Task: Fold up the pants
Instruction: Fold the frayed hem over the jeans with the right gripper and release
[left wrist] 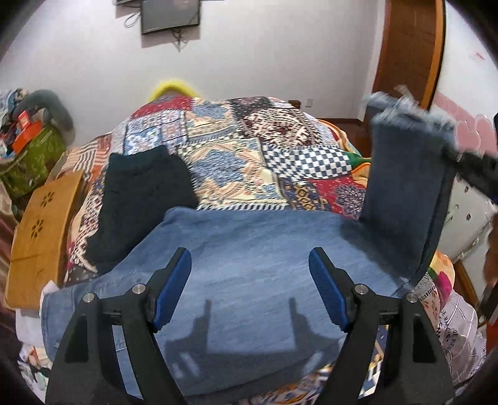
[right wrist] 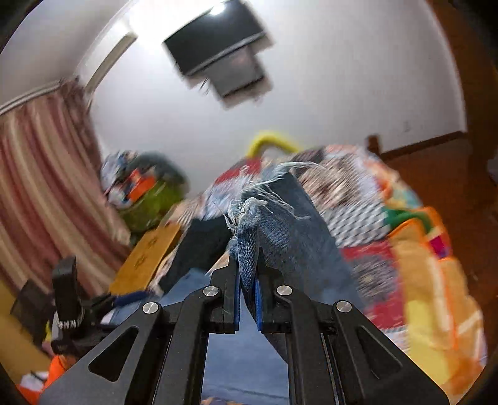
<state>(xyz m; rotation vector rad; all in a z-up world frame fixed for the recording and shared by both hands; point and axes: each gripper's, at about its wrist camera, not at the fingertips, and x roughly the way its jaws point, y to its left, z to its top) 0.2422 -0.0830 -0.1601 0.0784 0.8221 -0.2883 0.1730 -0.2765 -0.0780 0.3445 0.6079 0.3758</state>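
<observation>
Nearest the left wrist camera, the left gripper (left wrist: 250, 280) hovers with its jaws spread wide over the blue jeans (left wrist: 249, 249), which lie flat across the near edge of the bed. The right gripper (right wrist: 248, 282) has its jaws pinched narrow on the frayed hem (right wrist: 249, 218) of one jeans leg, which stands lifted off the bed at the right. Under the jeans lies a patchwork quilt (left wrist: 236, 162) in red, blue and checkered panels. A dark folded garment (left wrist: 140, 199) lies on the quilt, just beyond the jeans at left. A wooden board (left wrist: 40, 230) lies beside the bed. Farther off, a green bag (left wrist: 34, 159) sits heaped with clutter. On the white back wall hangs a dark screen (left wrist: 169, 14); a wooden door (left wrist: 407, 46) stands at right, striped curtains (right wrist: 40, 174) at left.
</observation>
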